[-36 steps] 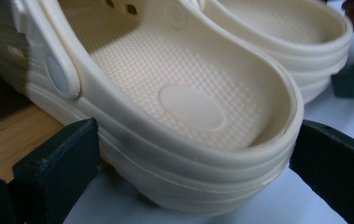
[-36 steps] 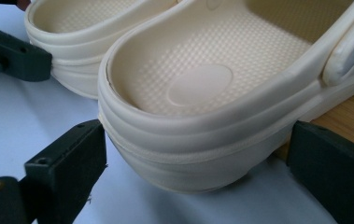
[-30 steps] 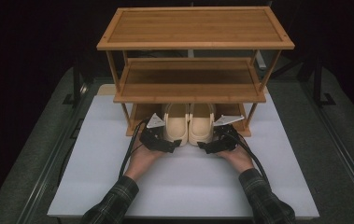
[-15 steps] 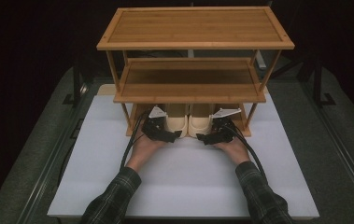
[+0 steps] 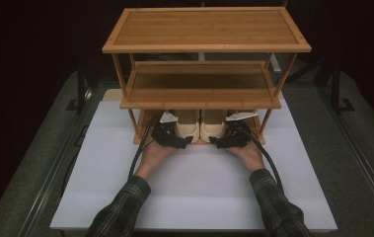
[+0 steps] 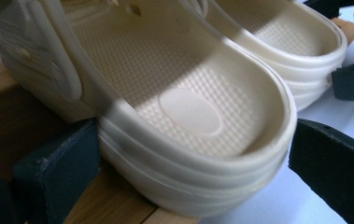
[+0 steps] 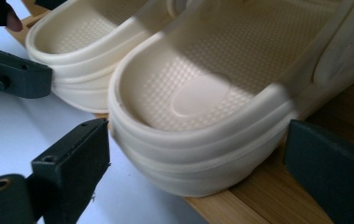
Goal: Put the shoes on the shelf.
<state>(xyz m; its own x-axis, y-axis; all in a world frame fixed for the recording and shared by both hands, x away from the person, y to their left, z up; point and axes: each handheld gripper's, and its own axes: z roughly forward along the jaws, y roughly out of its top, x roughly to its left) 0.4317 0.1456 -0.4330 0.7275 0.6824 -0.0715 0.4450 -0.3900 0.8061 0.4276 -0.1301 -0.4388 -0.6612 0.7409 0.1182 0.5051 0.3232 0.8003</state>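
Observation:
Two cream clogs stand side by side, toes inward, on the bottom shelf of a three-tier bamboo rack (image 5: 199,89). At the heel of the left clog (image 5: 187,126) is my left gripper (image 5: 182,140). In the left gripper view that clog (image 6: 188,107) sits between the two black jaws, which press its heel from both sides. My right gripper (image 5: 217,143) holds the heel of the right clog (image 5: 213,126) the same way, and the right gripper view shows this clog (image 7: 202,93) close up. Both heels overhang the shelf's front edge.
The rack stands at the back of a white board (image 5: 199,197) on a dark table. Its middle shelf (image 5: 199,98) hangs low over the clogs and my grippers. Rack posts (image 5: 132,123) flank the bottom shelf. Cables trail back along both forearms.
Both grippers have moved forward with the clogs, which have slid further under the middle shelf. Less of each clog now sticks out in front.

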